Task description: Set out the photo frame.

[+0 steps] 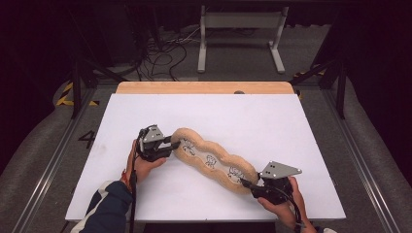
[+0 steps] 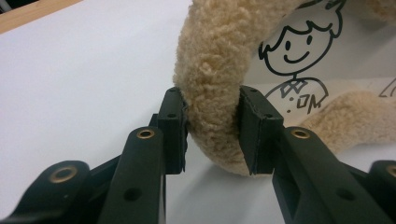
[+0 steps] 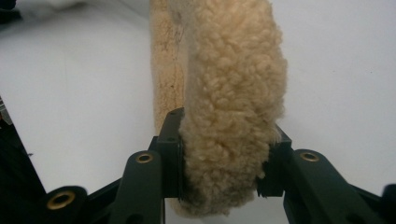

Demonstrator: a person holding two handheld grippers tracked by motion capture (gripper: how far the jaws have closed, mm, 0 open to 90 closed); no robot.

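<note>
A long fleece-edged cushion (image 1: 214, 161) with cartoon figures printed on its pale middle lies diagonally across the white table (image 1: 252, 116). The left tongs (image 1: 171, 145) clamp its far-left end; the right tongs (image 1: 248, 185) clamp its near-right end. Beyond the table: a wooden strip (image 1: 204, 88), floor cables (image 1: 163, 53), a grey frame (image 1: 240, 34).

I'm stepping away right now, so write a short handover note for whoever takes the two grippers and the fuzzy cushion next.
Left gripper: jaws shut on the far-left end of the fuzzy cushion.
Right gripper: jaws shut on the cushion's near-right end.
Cushion: long, tan fleece rim, white middle with cartoon figures, stretched diagonally across the white table.
Done: both ends gripped.
Left: probably lifting, moving or folding it; keep both grips firm and move the hands together.
</note>
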